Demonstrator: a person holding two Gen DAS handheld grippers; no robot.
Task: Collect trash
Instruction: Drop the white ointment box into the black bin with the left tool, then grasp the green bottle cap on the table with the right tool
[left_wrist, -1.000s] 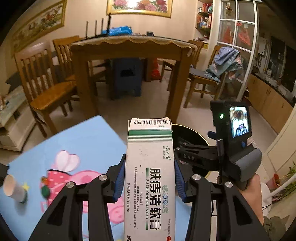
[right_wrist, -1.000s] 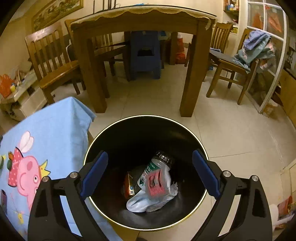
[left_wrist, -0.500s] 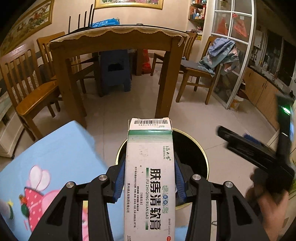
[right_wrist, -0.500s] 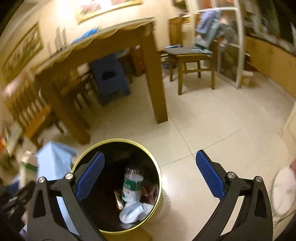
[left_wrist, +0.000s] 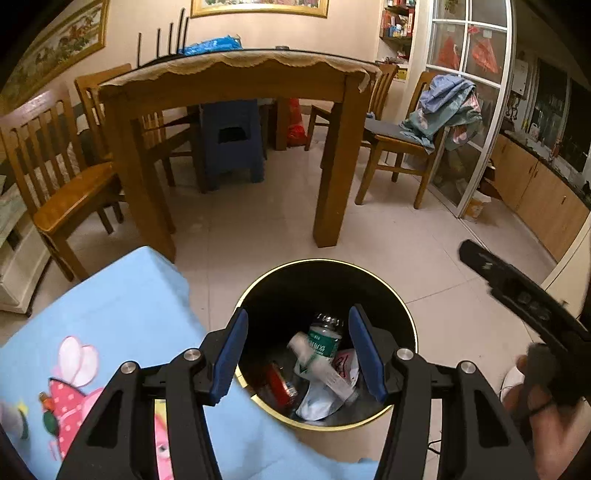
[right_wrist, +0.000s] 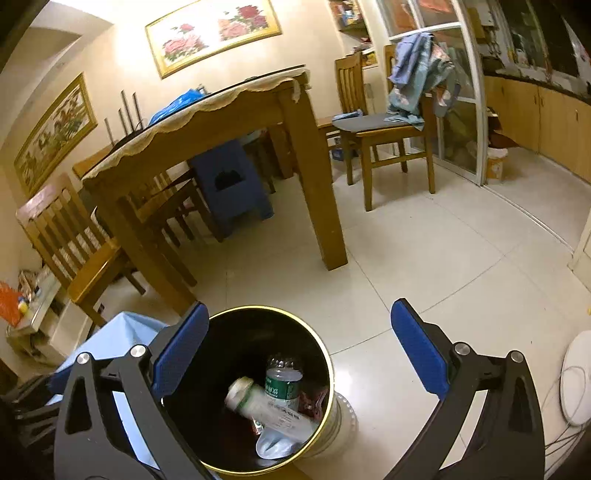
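Blue-padded left hand-held gripper (left_wrist: 297, 352) hovers empty, jaws apart, above the round black gold-rimmed trash bin (left_wrist: 388, 291); the white-green carton (left_wrist: 314, 363), writing unreadable, lies inside. Right hand-held gripper (right_wrist: 295, 354) stands wide open.

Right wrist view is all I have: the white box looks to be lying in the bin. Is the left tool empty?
Observer: Yes. The left tool is open above the bin, with nothing between its pads.
Operator: Any trash on the blue cloth?
Observer: The left wrist view shows more of the blue cloth. A small blurred object sits at its far left edge, but I cannot tell what it is.
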